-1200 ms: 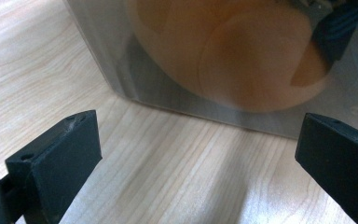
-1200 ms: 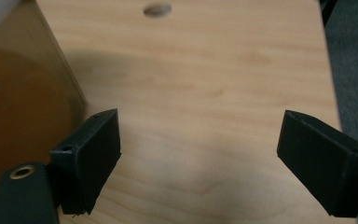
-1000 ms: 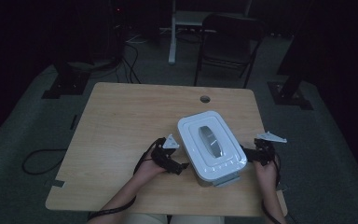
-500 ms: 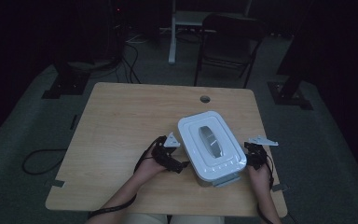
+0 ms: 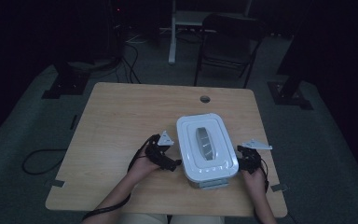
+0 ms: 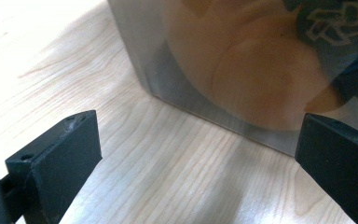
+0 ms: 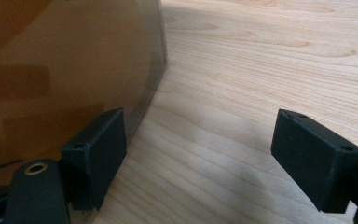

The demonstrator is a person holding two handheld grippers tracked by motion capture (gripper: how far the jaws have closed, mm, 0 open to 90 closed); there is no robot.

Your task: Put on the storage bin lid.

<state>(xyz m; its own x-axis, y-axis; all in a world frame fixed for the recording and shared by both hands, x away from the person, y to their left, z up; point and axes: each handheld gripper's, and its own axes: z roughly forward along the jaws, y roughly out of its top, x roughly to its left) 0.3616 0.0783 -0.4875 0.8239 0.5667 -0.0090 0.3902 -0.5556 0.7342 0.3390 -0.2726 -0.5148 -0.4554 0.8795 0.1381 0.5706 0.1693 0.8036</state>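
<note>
The box (image 5: 206,148) lies lengthwise away from the person, between wide-open, empty left gripper (image 5: 171,164) and right gripper (image 5: 243,158).

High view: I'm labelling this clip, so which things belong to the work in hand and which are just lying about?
In the job:
- white-lidded container with see-through walls
- left gripper, jaws open beside it
- right gripper, jaws open at its other side
- wooden table under it

Just about:
- folding chair behind the table
- cables on the floor
</note>
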